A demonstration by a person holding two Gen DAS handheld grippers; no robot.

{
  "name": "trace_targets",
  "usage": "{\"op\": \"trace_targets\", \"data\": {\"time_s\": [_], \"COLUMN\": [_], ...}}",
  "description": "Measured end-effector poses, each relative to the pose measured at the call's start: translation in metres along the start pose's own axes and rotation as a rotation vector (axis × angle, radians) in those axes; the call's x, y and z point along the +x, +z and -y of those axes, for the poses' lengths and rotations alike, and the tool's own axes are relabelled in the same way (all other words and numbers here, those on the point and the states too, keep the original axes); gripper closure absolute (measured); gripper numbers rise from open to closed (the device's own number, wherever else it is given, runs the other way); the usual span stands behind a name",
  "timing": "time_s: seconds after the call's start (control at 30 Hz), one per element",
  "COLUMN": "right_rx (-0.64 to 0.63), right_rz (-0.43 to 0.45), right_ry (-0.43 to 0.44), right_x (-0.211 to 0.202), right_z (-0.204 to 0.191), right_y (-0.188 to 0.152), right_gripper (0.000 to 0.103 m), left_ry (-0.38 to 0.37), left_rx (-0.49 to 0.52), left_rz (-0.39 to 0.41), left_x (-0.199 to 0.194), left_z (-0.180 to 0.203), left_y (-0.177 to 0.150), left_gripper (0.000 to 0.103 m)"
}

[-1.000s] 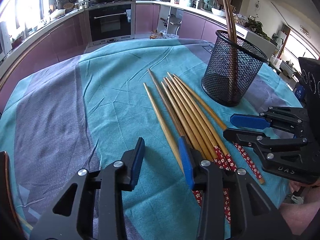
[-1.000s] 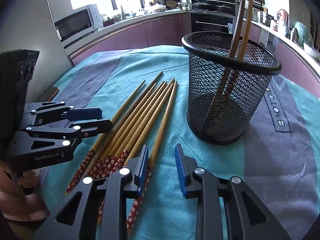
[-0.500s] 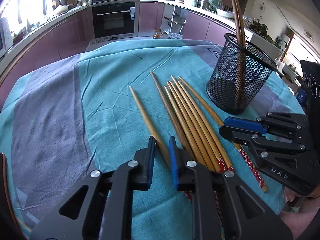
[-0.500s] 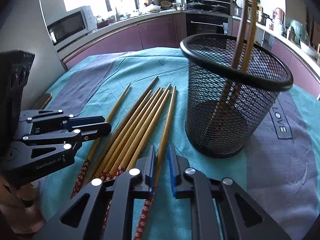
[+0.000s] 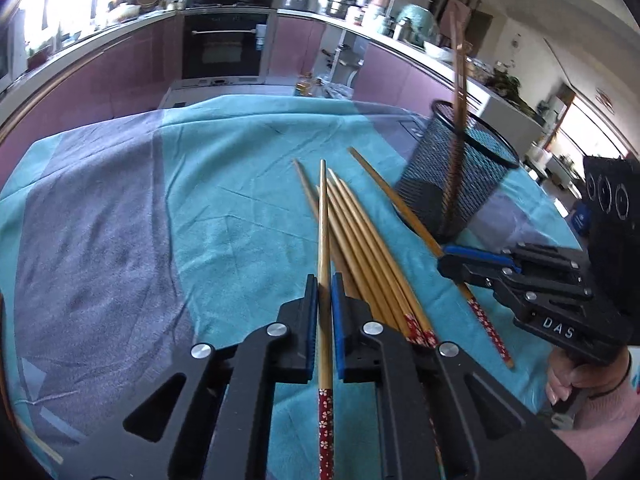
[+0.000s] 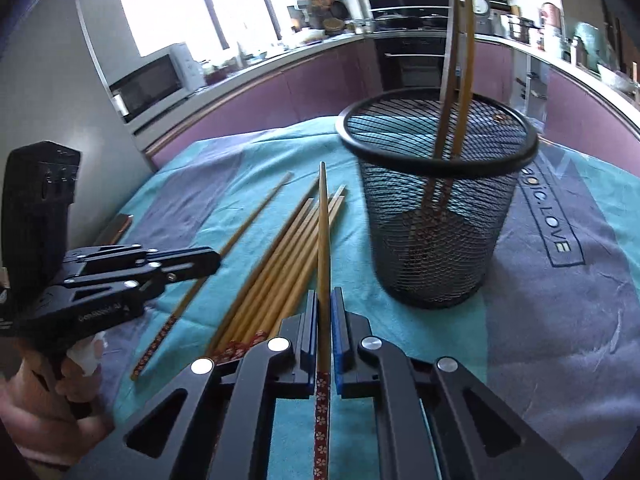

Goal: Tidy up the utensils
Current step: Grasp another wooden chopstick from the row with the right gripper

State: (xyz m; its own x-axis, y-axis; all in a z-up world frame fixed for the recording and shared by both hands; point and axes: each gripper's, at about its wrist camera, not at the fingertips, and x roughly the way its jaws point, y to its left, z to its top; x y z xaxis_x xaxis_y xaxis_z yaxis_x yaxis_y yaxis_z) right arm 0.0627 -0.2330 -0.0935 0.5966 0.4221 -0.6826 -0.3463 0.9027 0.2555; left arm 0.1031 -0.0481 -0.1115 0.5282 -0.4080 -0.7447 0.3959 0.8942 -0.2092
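On the teal-and-grey tablecloth (image 5: 224,216) of a kitchen table lie the loose chopsticks (image 5: 360,248), a fan of bamboo sticks with red flowered handles, just beside the black mesh holder (image 6: 436,216); the holder stands upright at the far right of the fan and already contains two chopsticks (image 6: 460,64) leaning against its rim, which is the part of the task that appears done; the left gripper (image 5: 325,292) is clenched on a single chopstick (image 5: 323,216), its blue pads pressed against the shaft just above the patterned handle, the tip angled up and away over the others; the right gripper (image 6: 325,308) is likewise clamped on its own chopstick (image 6: 323,216), held at the same place on the shaft and pointing toward the left side of the holder; each gripper is also visible from the other's camera, with a hand (image 6: 60,380) around its handle; a further single stick (image 6: 240,240) lies apart at the left of the fan in the right wrist view, under the left gripper's nose; by judgement the task is at an early-to-middle stage: two sticks stowed, two grasped and ready to be carried to the holder, and roughly half a dozen left on the cloth; the exact count of the remainder cannot be told, since the handles overlap beneath the grippers.
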Motion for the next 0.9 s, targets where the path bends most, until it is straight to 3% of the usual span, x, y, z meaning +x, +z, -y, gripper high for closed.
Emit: {"op": "trace_targets", "data": {"time_s": [0.43,0.63,0.77,0.9], "right_rx": [-0.086,-0.096,-0.1,-0.084], "right_rz": [-0.096,-0.108,-0.106,-0.079], "right_ry": [-0.037,-0.047,-0.044,-0.03], "right_x": [0.023,0.035,0.038,0.03], "right_z": [-0.015,-0.017,-0.015,-0.01], "right_y": [0.004,0.011,0.014,0.012], "right_gripper": [0.096,0.094,0.095,0.097], "left_ry": [0.022,0.001,0.017,0.042], "left_rx": [0.072,0.086,0.114,0.118], "left_rz": [-0.074,-0.091,-0.098,-0.093], "left_x": [0.019,0.026,0.03,0.03], "left_z": [0.011,0.009,0.013,0.014], "left_y": [-0.003,0.002,0.005,0.005], "left_gripper": [0.094,0.087,0.087,0.095]}}
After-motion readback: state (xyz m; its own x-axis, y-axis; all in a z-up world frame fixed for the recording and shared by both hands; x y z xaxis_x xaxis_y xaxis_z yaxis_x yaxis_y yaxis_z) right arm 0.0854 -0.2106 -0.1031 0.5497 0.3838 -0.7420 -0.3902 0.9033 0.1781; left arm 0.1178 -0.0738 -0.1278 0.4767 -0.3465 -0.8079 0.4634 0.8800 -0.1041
